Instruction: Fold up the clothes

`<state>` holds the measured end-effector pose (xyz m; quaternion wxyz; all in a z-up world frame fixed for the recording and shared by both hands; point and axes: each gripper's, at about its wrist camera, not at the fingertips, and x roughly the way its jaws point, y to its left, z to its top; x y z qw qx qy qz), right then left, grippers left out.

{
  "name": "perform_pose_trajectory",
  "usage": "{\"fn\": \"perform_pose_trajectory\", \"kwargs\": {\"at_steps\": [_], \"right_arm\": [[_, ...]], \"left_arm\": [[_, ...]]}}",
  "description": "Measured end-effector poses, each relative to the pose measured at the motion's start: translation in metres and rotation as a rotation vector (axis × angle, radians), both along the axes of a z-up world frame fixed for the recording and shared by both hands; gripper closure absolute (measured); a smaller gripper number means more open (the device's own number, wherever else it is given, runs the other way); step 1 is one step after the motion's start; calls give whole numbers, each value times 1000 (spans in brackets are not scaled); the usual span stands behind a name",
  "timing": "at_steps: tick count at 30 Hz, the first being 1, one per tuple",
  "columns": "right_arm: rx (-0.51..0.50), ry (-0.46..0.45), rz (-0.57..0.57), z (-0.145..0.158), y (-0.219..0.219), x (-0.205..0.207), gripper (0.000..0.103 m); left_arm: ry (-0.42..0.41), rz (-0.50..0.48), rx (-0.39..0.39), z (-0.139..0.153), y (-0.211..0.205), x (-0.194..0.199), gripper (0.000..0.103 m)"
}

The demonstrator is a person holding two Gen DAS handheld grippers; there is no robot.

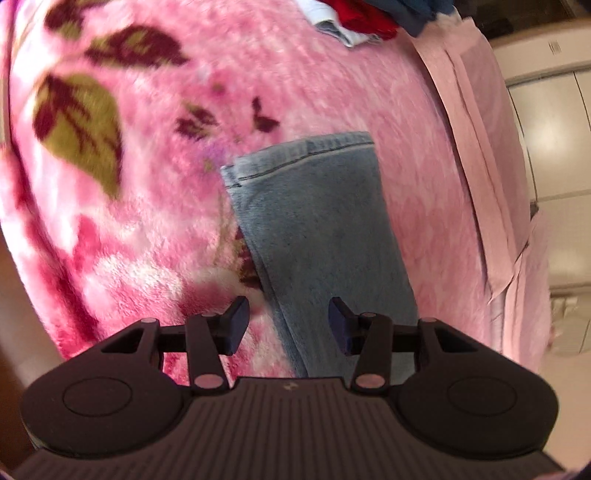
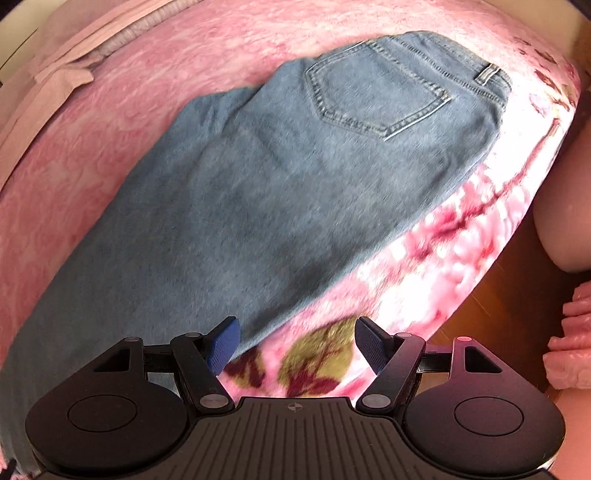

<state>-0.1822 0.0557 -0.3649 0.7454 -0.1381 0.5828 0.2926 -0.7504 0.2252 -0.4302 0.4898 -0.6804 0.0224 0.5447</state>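
I see the jeans (image 2: 280, 177) lying flat on the pink floral blanket (image 1: 140, 206) that covers the bed, back side up, with a rear pocket (image 2: 376, 96) and the waistband toward the far right of my right wrist view. In my left wrist view one leg (image 1: 317, 221) runs away from me and ends in a stitched hem (image 1: 299, 155) resting on the blanket.

My left gripper (image 1: 288, 325) hangs above the near part of that leg, its fingers spread apart and holding nothing. My right gripper (image 2: 295, 343) is over the near edge of the denim where it meets the blanket; its fingers are likewise parted and empty, the left one above the denim.

Beyond the hem, a heap of other clothes (image 1: 373, 18), red, dark blue and white, sits at the far end of the bed. A pale pink sheet (image 1: 480, 155) lies along the blanket's right side.
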Motion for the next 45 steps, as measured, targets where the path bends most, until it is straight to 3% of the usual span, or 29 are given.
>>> {"fn": "perform_pose_trajectory", "kwargs": {"at_steps": [10, 16, 21, 28, 34, 38, 42, 45], "right_arm": [[34, -86, 48, 0, -4, -6, 31], [105, -161, 118, -2, -10, 2, 31], [234, -234, 230, -5, -12, 14, 31], [427, -296, 406, -22, -18, 42, 31], [575, -338, 490, -44, -28, 62, 31], [569, -314, 461, -66, -41, 75, 31], [565, -311, 428, -60, -59, 78, 31], [582, -277, 378, -49, -78, 86, 31]], "left_arm": [[-49, 43, 102, -16, -4, -1, 61], [-38, 70, 186, -22, -13, 4, 61], [-22, 92, 256, -25, -20, 9, 61], [121, 55, 330, -22, -24, 28, 66], [150, 71, 375, -26, -31, 31, 75], [165, 95, 403, -34, -39, 29, 89], [194, 91, 371, -28, -35, 31, 94], [311, 2, 372, -14, -25, 42, 98]]}}
